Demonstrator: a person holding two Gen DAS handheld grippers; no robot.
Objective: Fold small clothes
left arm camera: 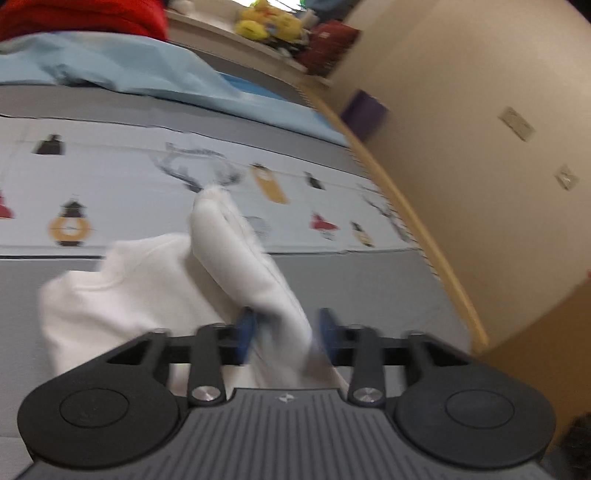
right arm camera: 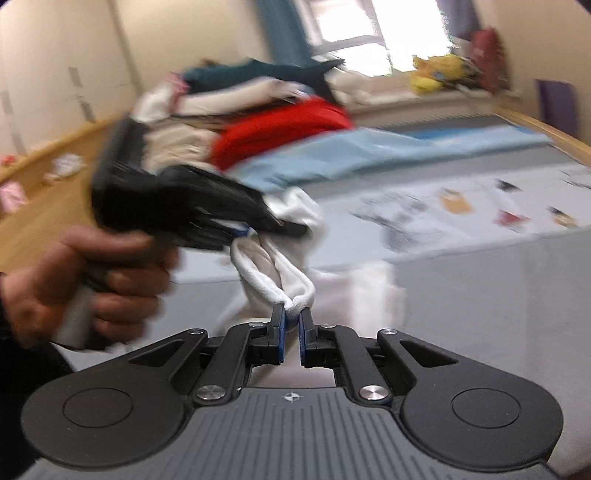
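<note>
A small white garment (left arm camera: 147, 280) is bunched up above a grey bed surface. In the left wrist view a fold of it runs between the blue pads of my left gripper (left arm camera: 288, 325), whose jaws stand apart and do not press on the cloth. In the right wrist view my right gripper (right arm camera: 291, 317) is shut on a rolled hem of the white garment (right arm camera: 266, 269). The same view, blurred, shows a person's hand (right arm camera: 92, 280) holding the left gripper (right arm camera: 273, 229), its tips at the garment's upper part.
A patterned pale sheet (left arm camera: 147, 192) covers the bed, with a light blue cloth (right arm camera: 369, 155) behind it. A pile of clothes topped by a red one (right arm camera: 280, 129) lies at the back. A wooden bed rim (left arm camera: 424, 229) runs beside the beige wall. Yellow plush toys (left arm camera: 266, 22) sit on the sill.
</note>
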